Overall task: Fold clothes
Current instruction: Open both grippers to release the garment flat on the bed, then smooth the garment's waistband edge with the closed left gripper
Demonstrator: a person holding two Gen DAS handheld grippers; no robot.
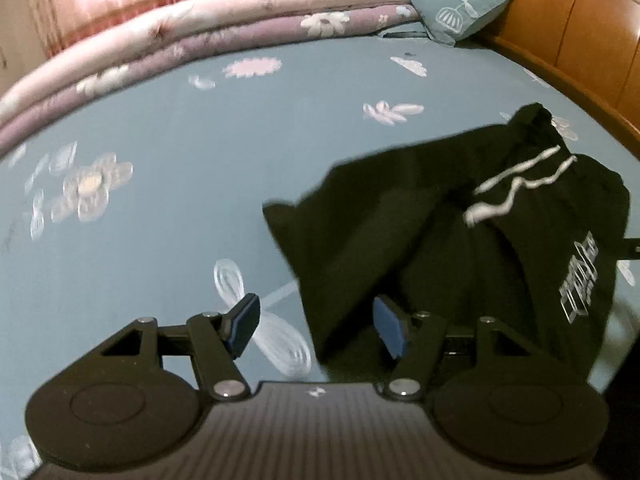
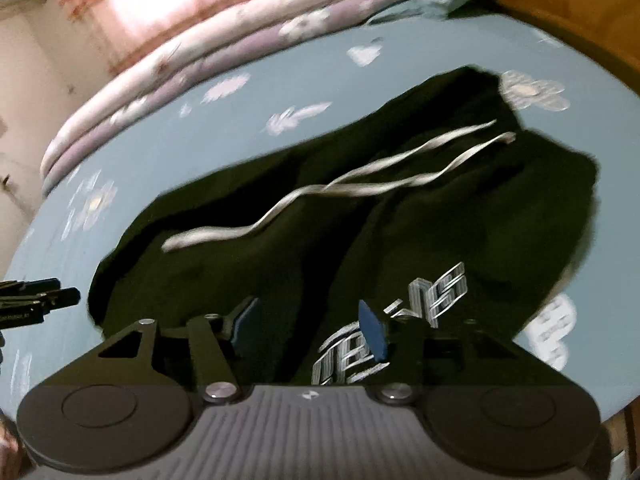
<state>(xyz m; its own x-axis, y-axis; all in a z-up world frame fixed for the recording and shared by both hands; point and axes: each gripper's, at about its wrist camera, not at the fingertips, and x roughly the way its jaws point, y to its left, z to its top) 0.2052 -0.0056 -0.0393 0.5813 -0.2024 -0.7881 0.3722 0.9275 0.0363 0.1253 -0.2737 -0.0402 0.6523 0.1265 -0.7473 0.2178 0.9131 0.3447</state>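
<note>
While crumpled black cotton shorts (image 2: 360, 216) with white drawstrings (image 2: 332, 192) lie on teal flower-printed bed sheet (image 1: 180, 160), left hand-held gripper (image 1: 316, 326) wide, empty, right hand-held gripper (image 2: 308, 328) wide above shorts, gripping nothing.

Teal flower-print bed sheet (image 1: 192, 128) is covering the bed. Folded quilts (image 1: 224, 28) (pink over mauve) are lying along its far edge, a teal pillow (image 1: 452, 0) resting beside them. Wooden headboard (image 1: 580, 32) is curving along the right.
</note>
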